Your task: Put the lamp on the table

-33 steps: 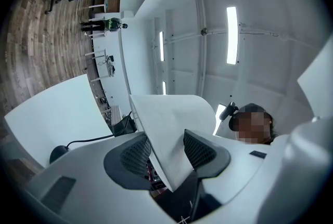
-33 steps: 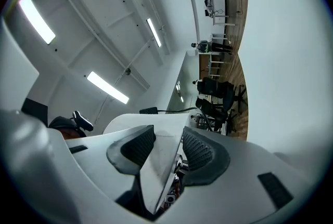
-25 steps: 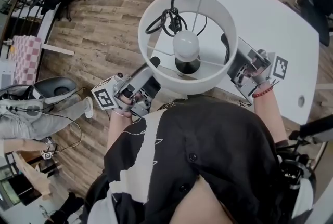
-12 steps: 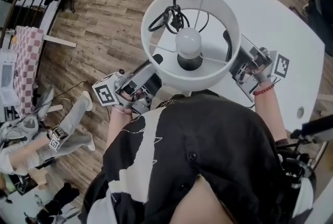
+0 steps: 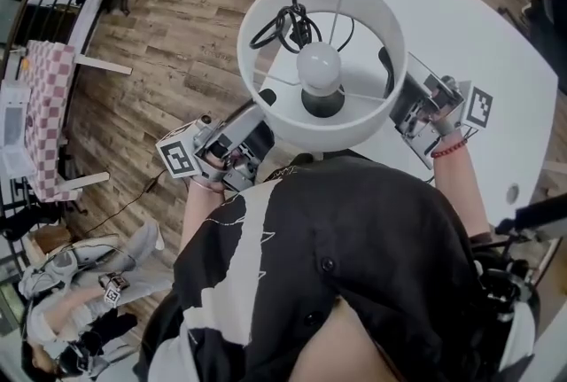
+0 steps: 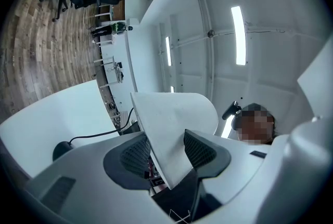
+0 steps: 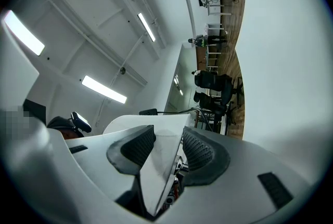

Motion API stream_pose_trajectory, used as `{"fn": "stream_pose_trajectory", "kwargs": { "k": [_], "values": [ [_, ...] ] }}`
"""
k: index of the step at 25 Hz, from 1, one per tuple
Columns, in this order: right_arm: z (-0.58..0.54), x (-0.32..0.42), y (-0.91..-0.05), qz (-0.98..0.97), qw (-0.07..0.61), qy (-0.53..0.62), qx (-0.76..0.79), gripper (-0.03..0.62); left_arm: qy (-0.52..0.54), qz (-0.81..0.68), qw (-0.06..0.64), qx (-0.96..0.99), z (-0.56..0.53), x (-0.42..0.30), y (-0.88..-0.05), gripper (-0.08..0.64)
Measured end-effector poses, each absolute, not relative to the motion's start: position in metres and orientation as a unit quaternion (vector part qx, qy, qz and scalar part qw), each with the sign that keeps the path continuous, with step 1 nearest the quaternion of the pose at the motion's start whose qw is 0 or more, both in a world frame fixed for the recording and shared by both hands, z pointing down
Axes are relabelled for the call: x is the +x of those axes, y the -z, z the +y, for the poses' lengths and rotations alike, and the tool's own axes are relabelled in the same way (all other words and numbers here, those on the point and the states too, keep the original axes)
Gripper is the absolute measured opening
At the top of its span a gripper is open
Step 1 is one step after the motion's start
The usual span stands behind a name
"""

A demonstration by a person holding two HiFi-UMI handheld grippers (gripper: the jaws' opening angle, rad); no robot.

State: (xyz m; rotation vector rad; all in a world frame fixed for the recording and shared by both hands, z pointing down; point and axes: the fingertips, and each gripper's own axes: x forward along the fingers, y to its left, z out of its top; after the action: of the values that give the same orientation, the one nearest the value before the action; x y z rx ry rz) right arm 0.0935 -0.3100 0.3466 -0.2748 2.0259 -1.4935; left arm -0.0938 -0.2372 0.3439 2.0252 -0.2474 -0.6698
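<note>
Both grippers are clamped on the lamp, one at each side. On the left, the left gripper [image 6: 165, 151] is closed on the wall of the white drum-shaped fabric lampshade [image 5: 328, 130], and the thin wall is pinched between its dark ribbed pads [image 6: 200, 149]. In the middle, the lamp is held up close under the head camera, above the near edge of the table. Its round white bulb [image 5: 319, 68] is seen from above inside the lampshade, and a coiled black cord [image 5: 283, 27] is draped over the far rim. The base is hidden beneath the lampshade, so how far it hangs above the surface cannot be told. On the right, the right gripper [image 7: 164, 151] is likewise shut on the opposite wall. Beyond it lies the white rounded table [image 5: 483, 52], most of it bare, with brown wooden plank floor [image 5: 177, 61] to its left. The lamp is judged not yet set down. It should be carried further over the tabletop, kept level by matched movement of both sides, and lowered until the base is borne fully. The soft wall should not be squeezed harder, and the cord should be kept from under the base.
</note>
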Motion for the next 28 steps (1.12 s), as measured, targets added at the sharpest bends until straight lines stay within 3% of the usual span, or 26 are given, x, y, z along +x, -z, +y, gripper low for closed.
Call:
{"fn": "stream_pose_trajectory", "kwargs": {
  "k": [28],
  "values": [
    [-0.3046,0.0923,-0.3439,0.764,0.295,0.566,-0.088,0.175,0.312,-0.099,0.477,0.816,-0.2347,-0.0945,-0.3326,0.201]
  ]
}}
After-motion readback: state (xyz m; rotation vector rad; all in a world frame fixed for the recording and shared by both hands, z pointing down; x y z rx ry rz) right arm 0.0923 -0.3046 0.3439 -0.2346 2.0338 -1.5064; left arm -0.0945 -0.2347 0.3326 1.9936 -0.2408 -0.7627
